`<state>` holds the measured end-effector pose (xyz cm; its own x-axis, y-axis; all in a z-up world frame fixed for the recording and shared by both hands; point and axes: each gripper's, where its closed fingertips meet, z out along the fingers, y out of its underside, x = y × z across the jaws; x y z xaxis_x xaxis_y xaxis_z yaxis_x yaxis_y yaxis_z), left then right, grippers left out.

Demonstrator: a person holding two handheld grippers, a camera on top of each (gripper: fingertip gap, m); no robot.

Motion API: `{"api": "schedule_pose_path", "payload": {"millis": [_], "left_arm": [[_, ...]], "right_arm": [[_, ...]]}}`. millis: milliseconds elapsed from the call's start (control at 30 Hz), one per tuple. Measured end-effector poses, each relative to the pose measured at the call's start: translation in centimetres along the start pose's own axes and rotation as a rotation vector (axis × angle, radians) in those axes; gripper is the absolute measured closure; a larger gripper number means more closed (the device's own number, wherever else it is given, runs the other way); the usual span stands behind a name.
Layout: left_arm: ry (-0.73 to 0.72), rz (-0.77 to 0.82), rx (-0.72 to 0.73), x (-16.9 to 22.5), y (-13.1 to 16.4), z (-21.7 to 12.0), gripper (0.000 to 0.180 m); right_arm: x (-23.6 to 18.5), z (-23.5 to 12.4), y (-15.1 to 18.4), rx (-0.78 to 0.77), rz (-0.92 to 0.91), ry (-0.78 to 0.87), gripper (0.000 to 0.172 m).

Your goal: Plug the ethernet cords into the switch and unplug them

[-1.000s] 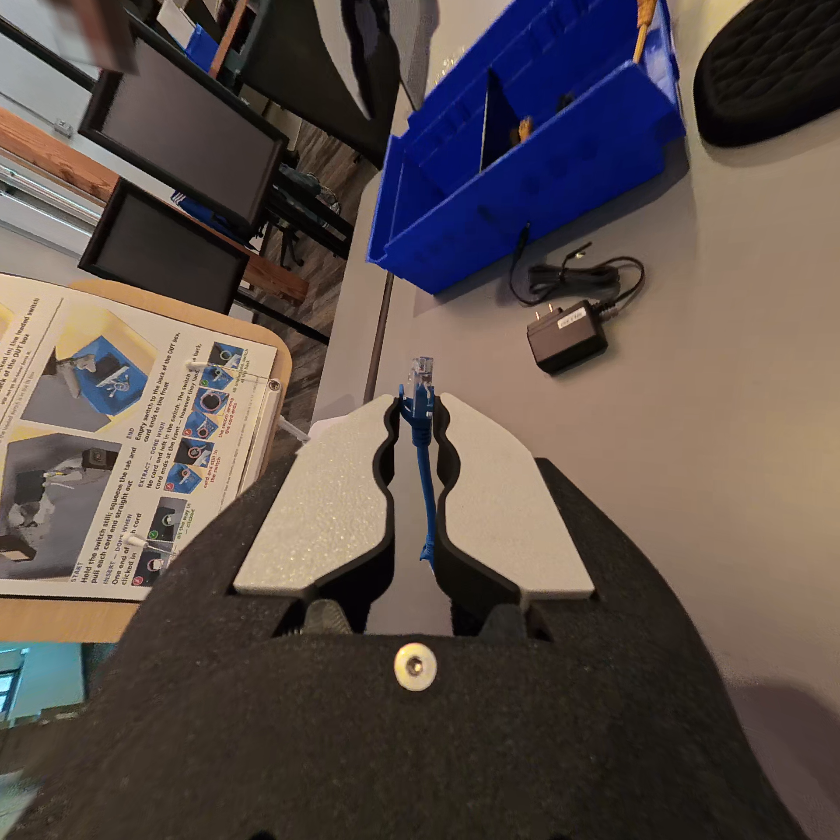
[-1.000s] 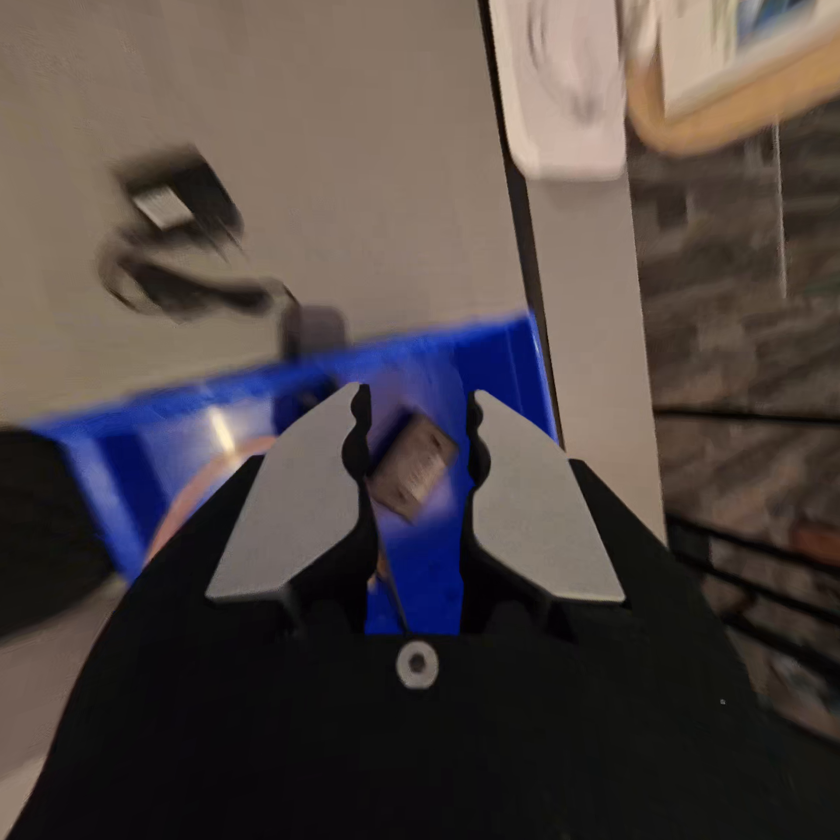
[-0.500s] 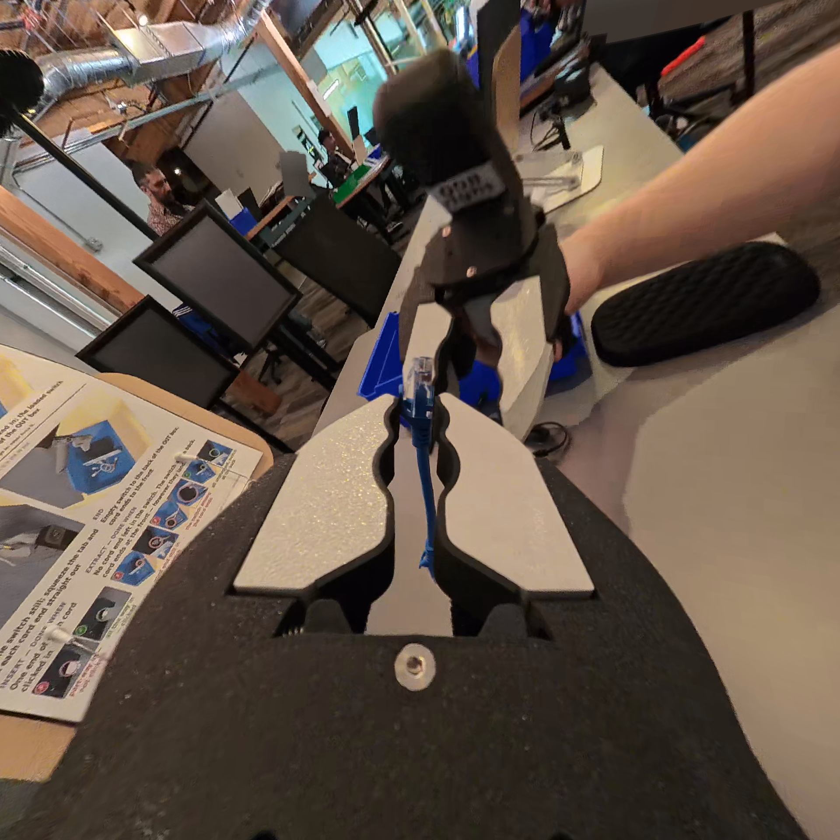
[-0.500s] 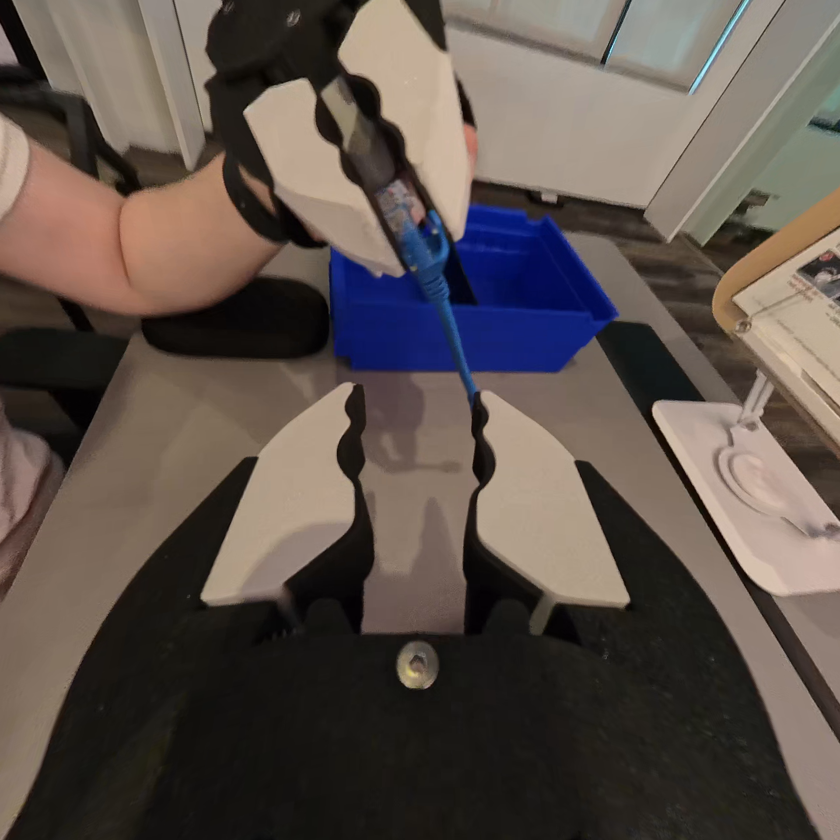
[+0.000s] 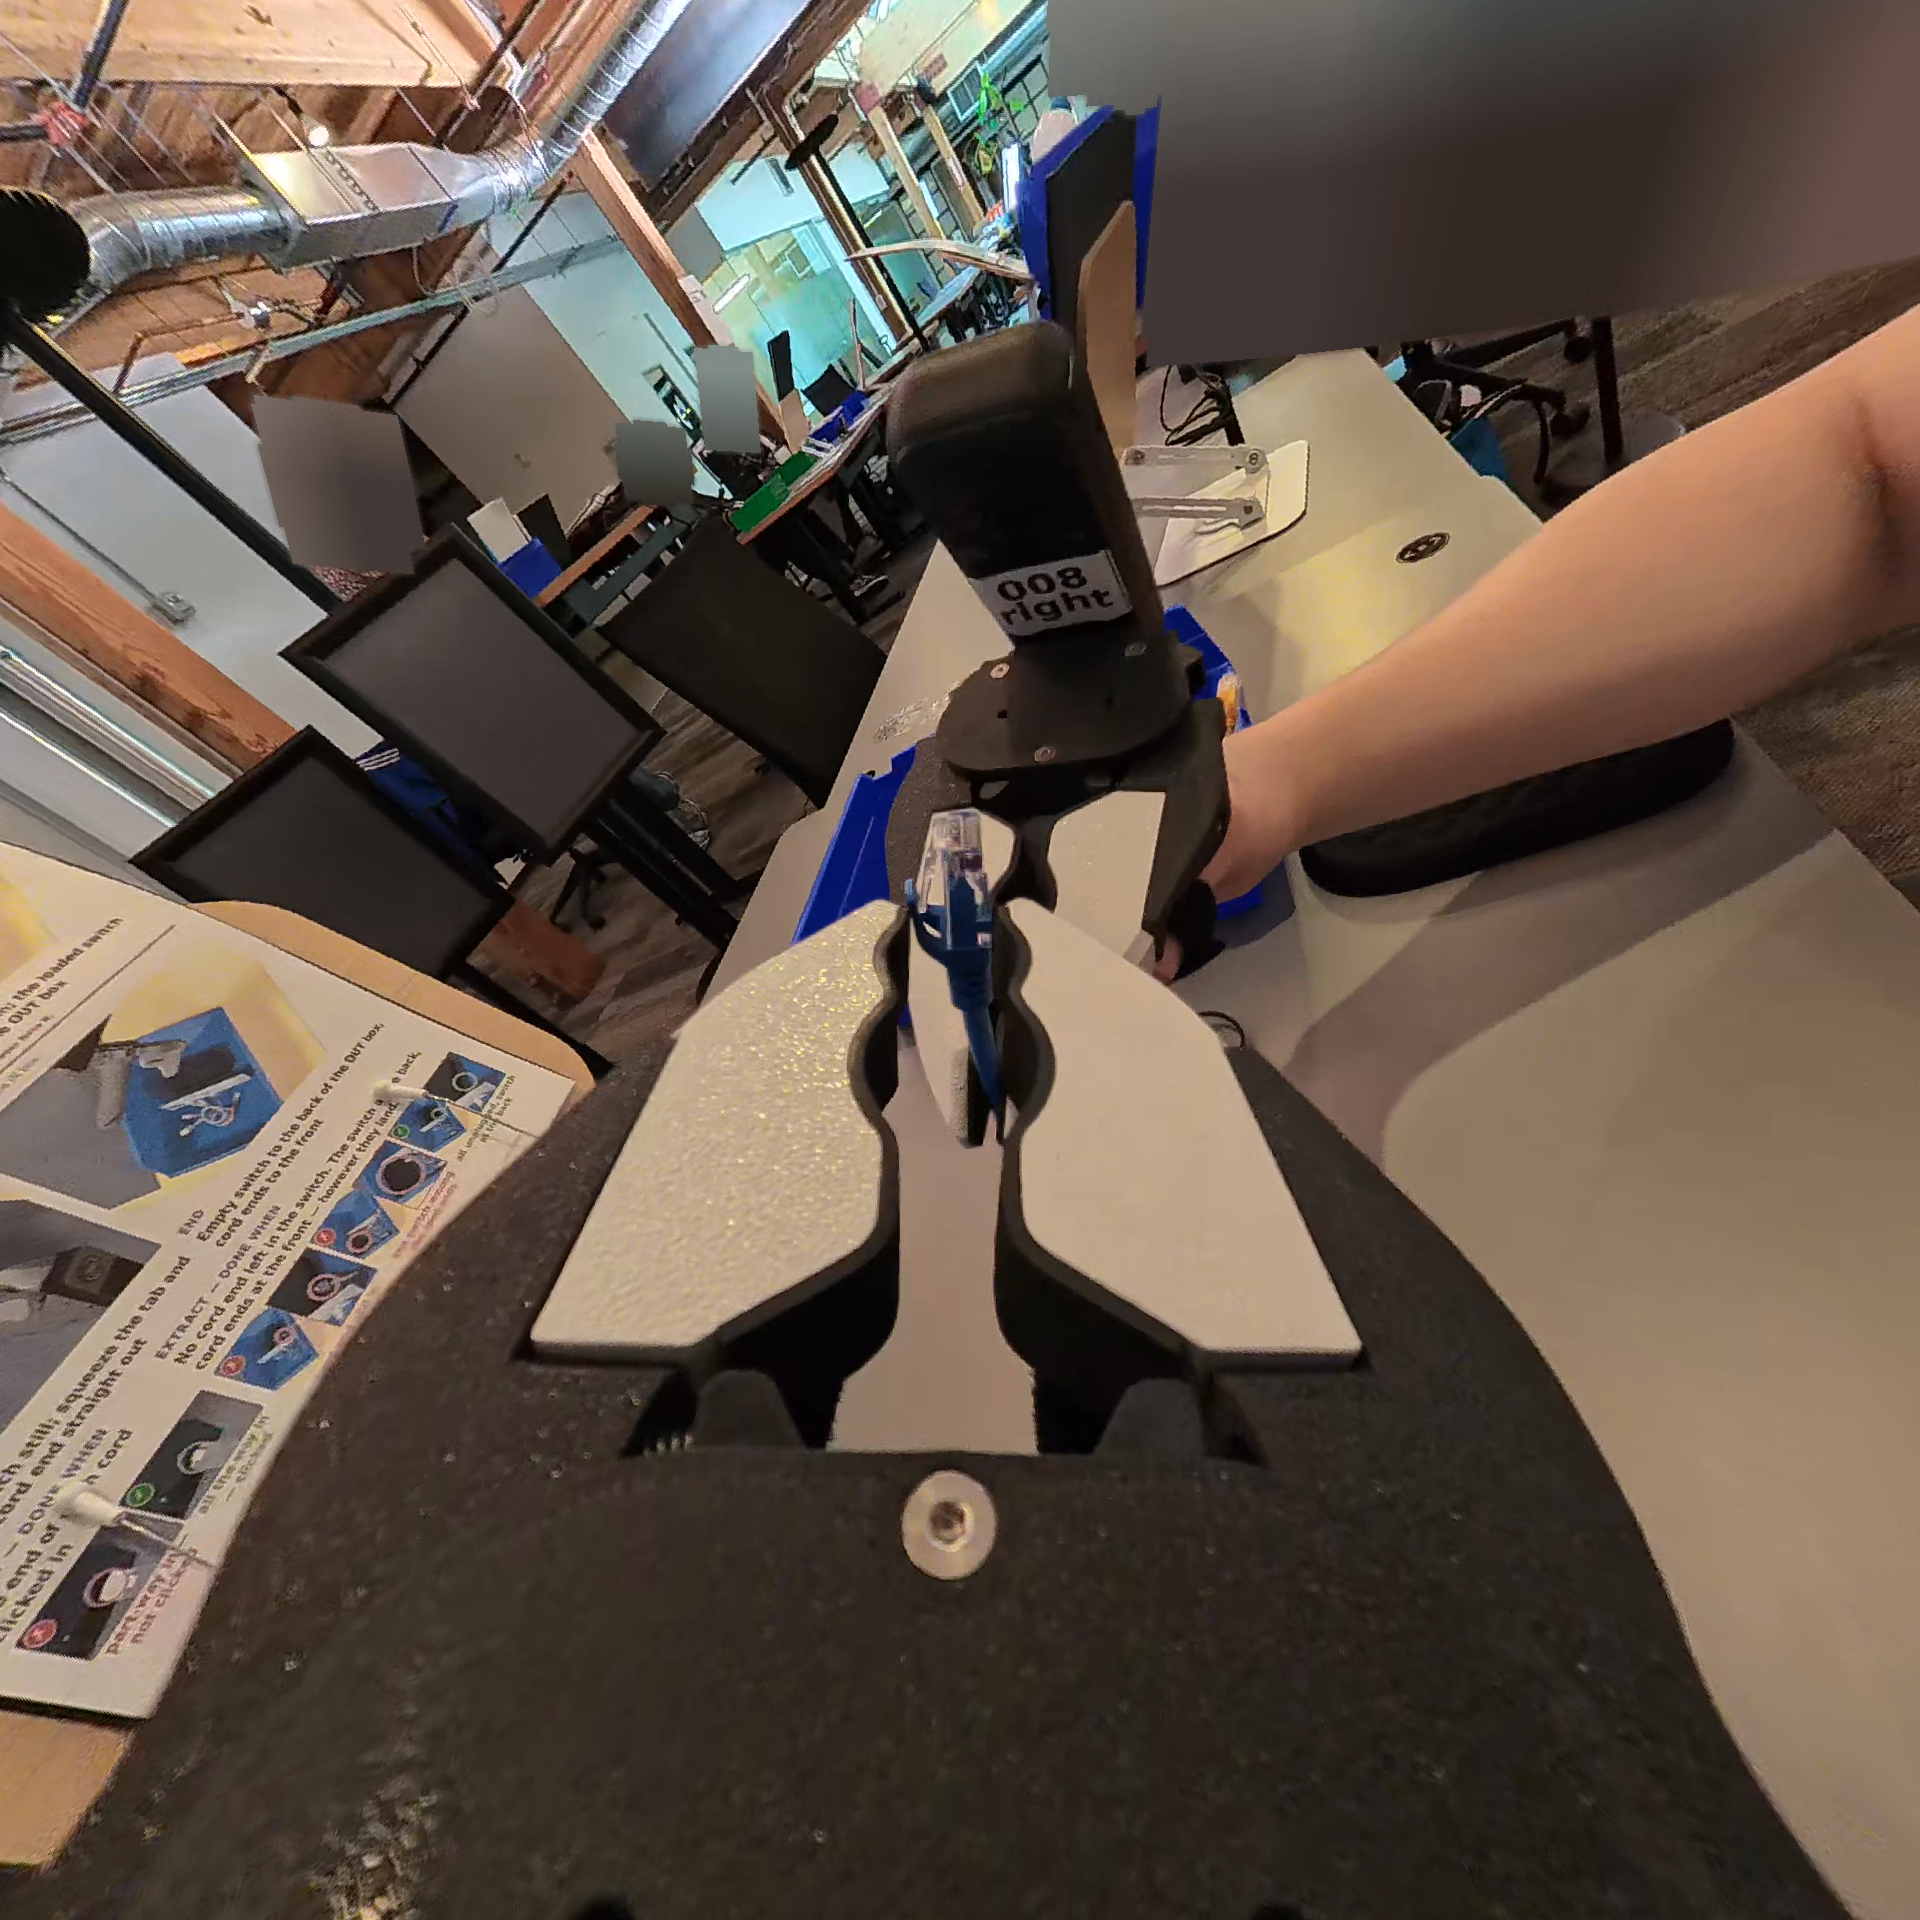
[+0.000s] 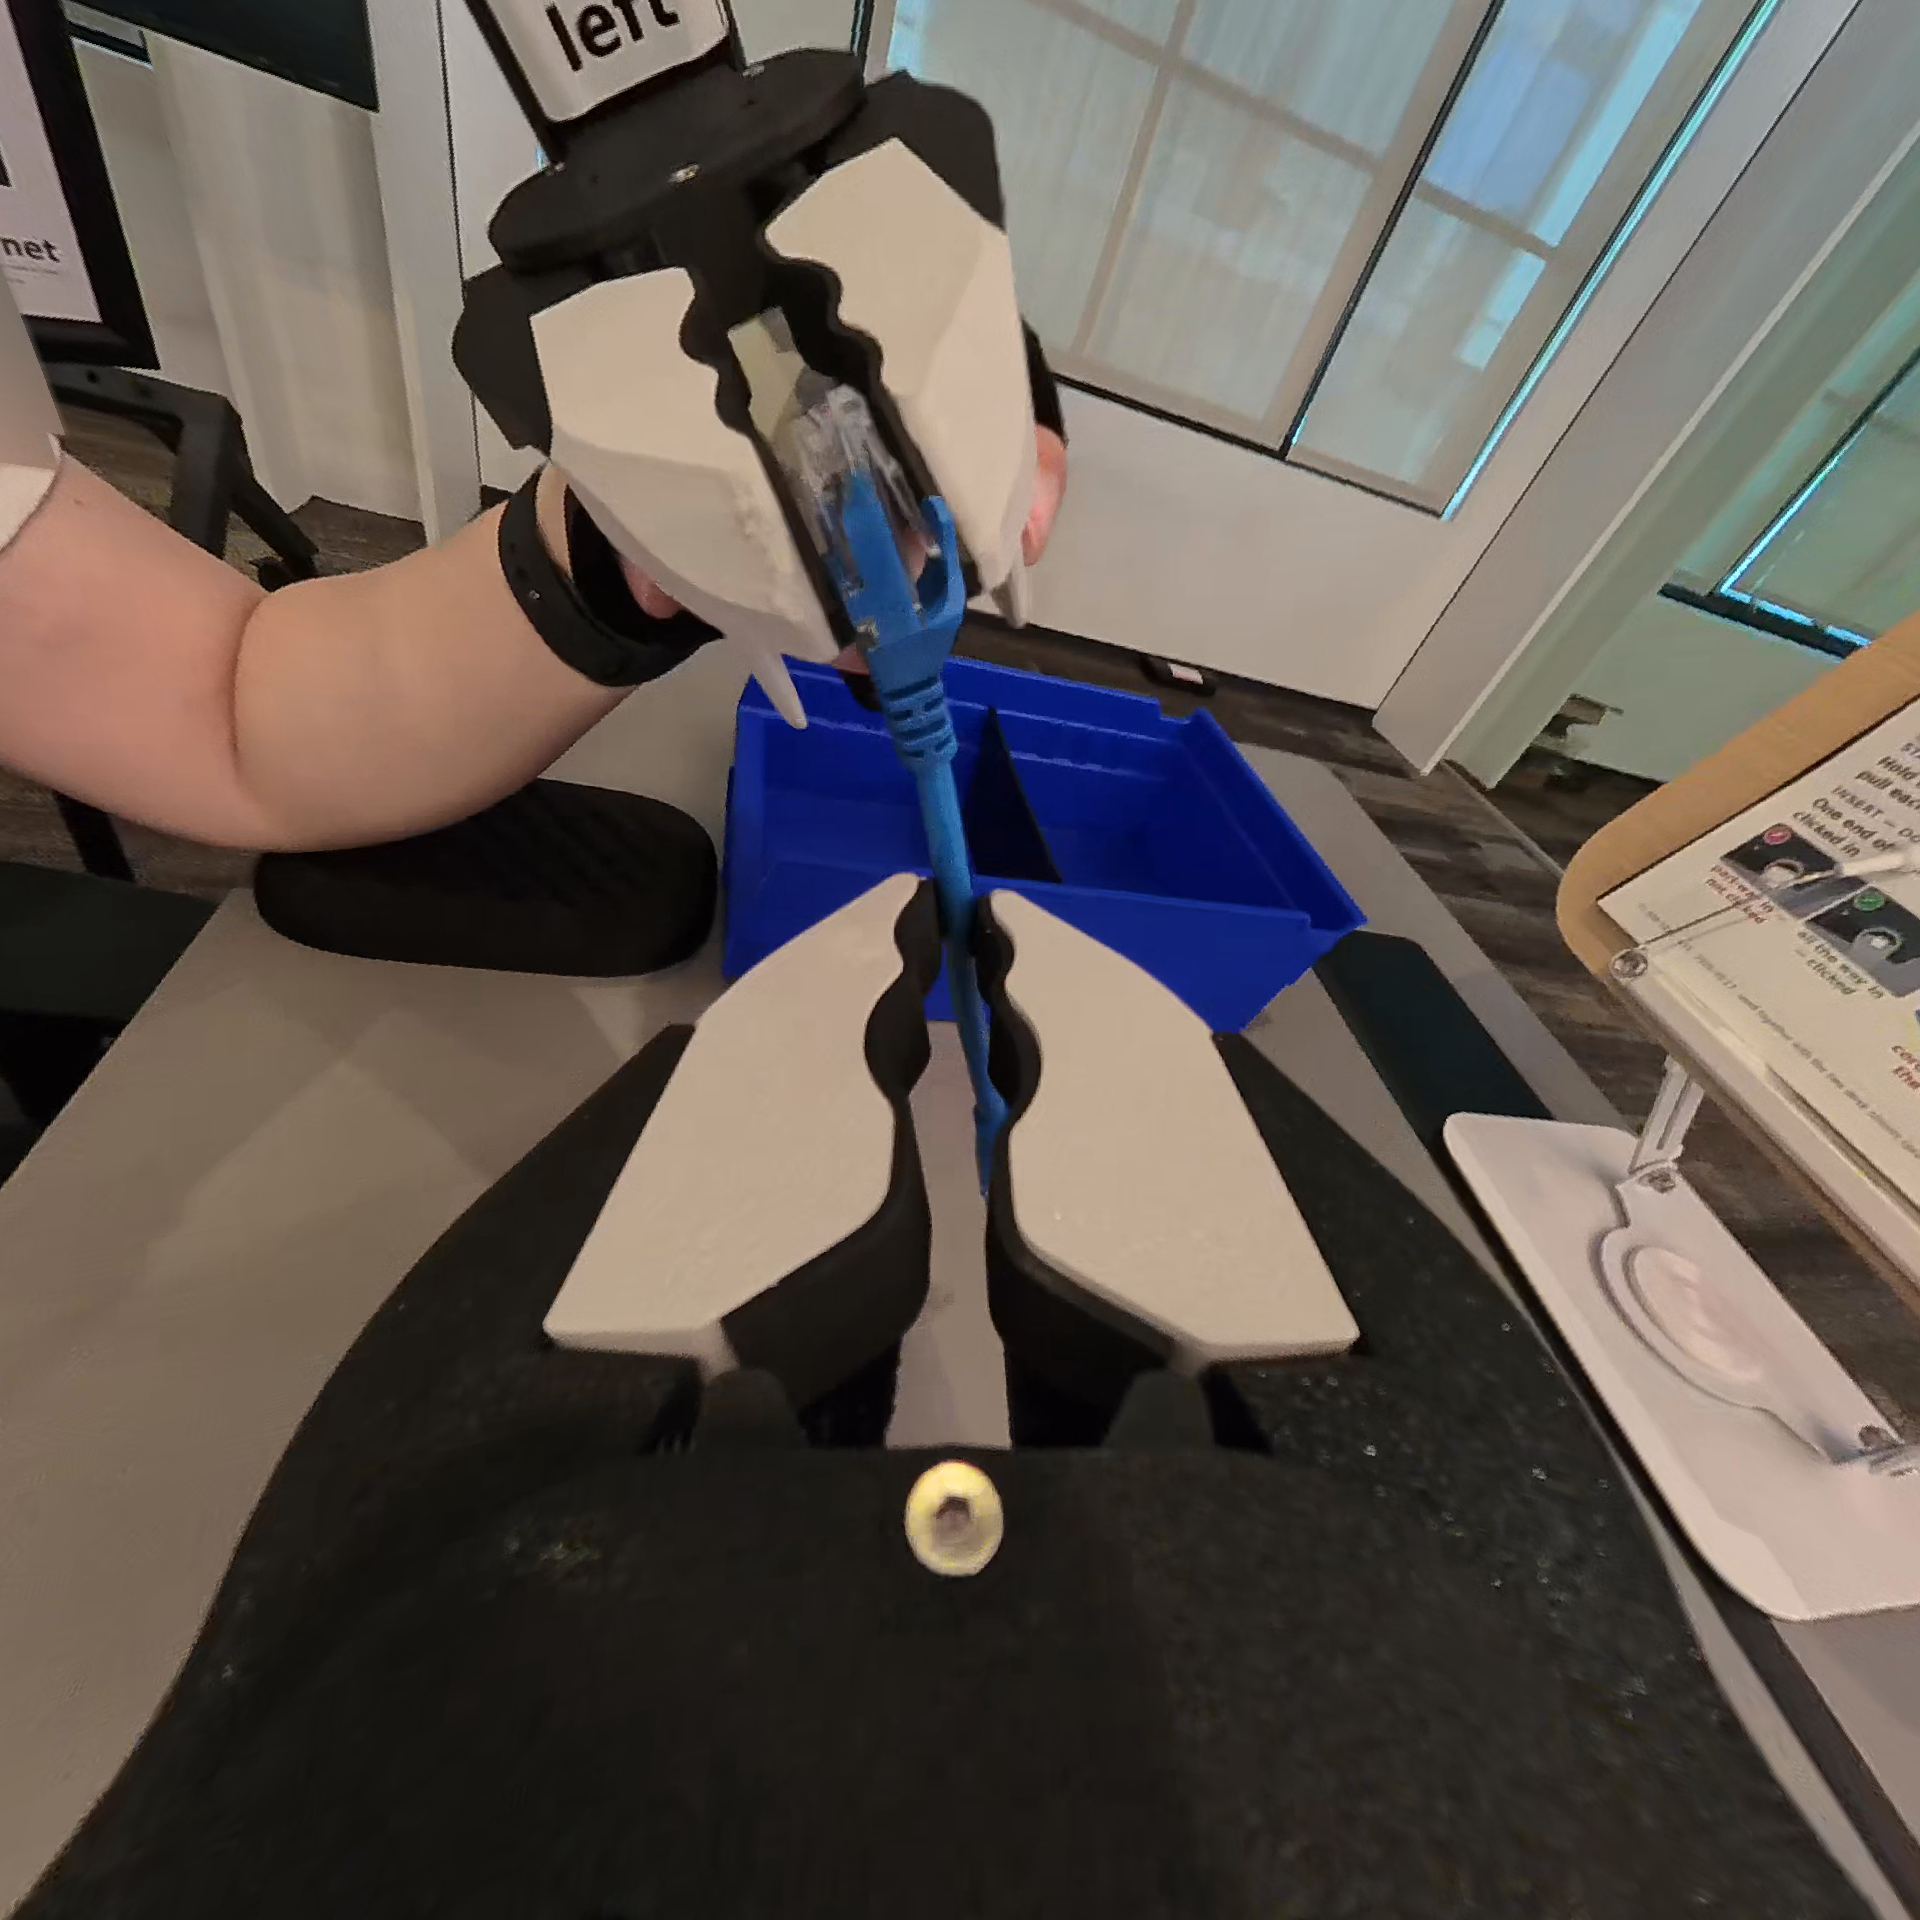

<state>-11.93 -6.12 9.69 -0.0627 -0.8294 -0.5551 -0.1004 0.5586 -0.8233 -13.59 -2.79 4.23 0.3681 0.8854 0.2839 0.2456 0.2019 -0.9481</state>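
My left gripper [image 5: 954,920] is shut on the blue ethernet cord [image 5: 961,925] at its plug end, and the clear plug sticks out past the fingertips. In the right wrist view the left gripper [image 6: 873,582] is up in the air with the plug between its pads and the cord [image 6: 940,800] hanging down from it. My right gripper [image 6: 954,914] is shut on that same cord lower down, with both pads pressed on the thin blue cable. The right gripper also shows in the left wrist view [image 5: 1060,831], just beyond my left fingertips. No switch is in view.
A blue bin [image 6: 1122,852] with a black divider stands on the grey table [image 6: 260,1091] behind the grippers. A black wrist rest [image 6: 488,883] lies left of it. An instruction sheet on a stand [image 6: 1766,935] is at the right. A person's arms hold both grippers. One gripper's finger ends stand about 6 centimetres off the other's.
The left gripper rose from facing the table, with the cord in it throughout. The right gripper swung from the bin toward the cord and its jaws closed on the cable.
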Motion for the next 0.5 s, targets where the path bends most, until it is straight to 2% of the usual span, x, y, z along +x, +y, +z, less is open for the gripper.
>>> {"api": "schedule_pose_path", "payload": {"millis": [133,233,333,400,500], "left_arm": [[-0.025,-0.032,0.004,-0.6,0.0,-0.4,0.152],[-0.037,-0.057,0.031,-1.0,-0.8,-1.2,0.151],[-0.050,-0.047,0.012,-1.3,-1.0,-2.1,0.152],[-0.063,-0.034,-0.016,-1.5,-0.9,-2.4,0.153],[-0.057,-0.009,-0.039,-1.2,-0.9,-2.4,0.154]], "right_arm": [[0.8,-0.9,1.1,-0.090,0.045,0.034,0.166],[2.2,-3.7,1.3,-0.185,0.042,0.087,0.166],[3.8,-9.8,0.8,-0.365,-0.019,0.123,0.166],[4.9,-15.4,1.6,-0.566,0.014,0.117,0.167],[5.8,-24.9,6.7,-0.976,0.175,0.092,0.166]]}}
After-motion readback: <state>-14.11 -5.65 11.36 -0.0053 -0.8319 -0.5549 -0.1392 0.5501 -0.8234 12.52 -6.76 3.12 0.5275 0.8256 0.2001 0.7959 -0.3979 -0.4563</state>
